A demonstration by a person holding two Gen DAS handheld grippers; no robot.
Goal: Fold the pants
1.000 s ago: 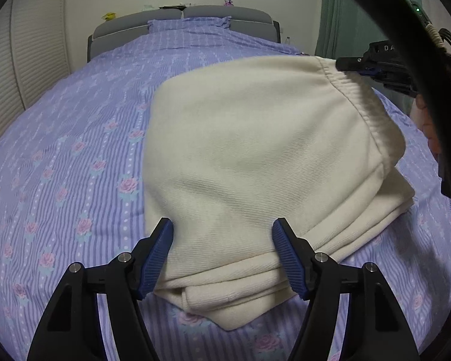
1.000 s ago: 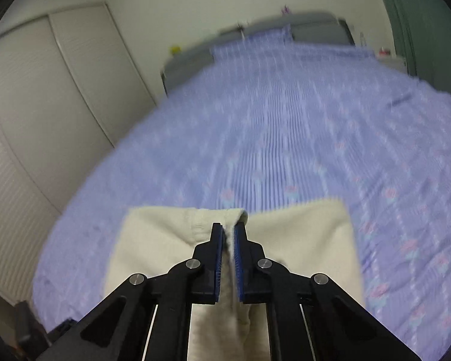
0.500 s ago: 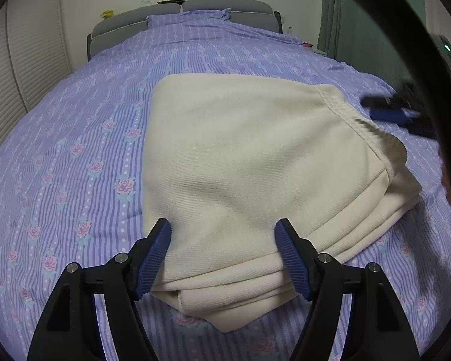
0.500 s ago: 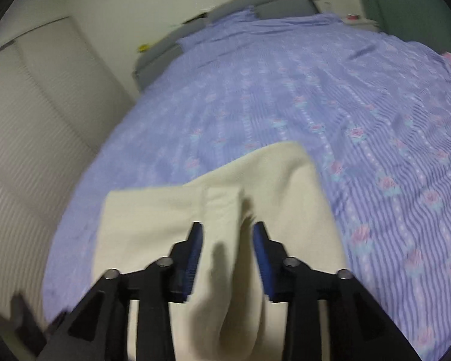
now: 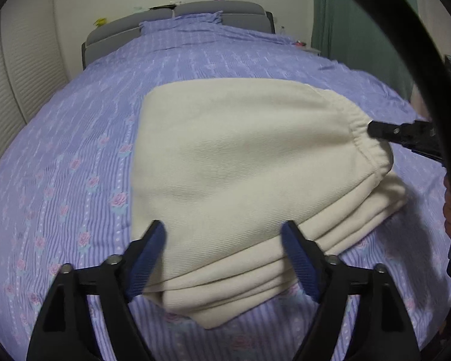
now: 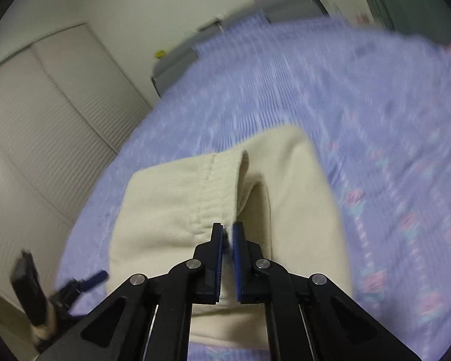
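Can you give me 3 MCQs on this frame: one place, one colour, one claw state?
1. Where do the pants lie?
A. on the floor
B. on the bedspread
C. in a drawer

2. What colour are the pants?
A. cream
B. black
C. red

3. How do the two claws stand?
A. both open wide
B. left shut on the cloth, right open
C. left open, right shut on the waistband

Answers:
1 B: the folded stack rests on the purple rose-print cover.
2 A: the cloth is pale cream in both views.
3 C: the left claw has its pads spread apart at the near edge of the stack with nothing pinched between them, while the right claw has its pads nearly together with the ribbed waistband edge between them.
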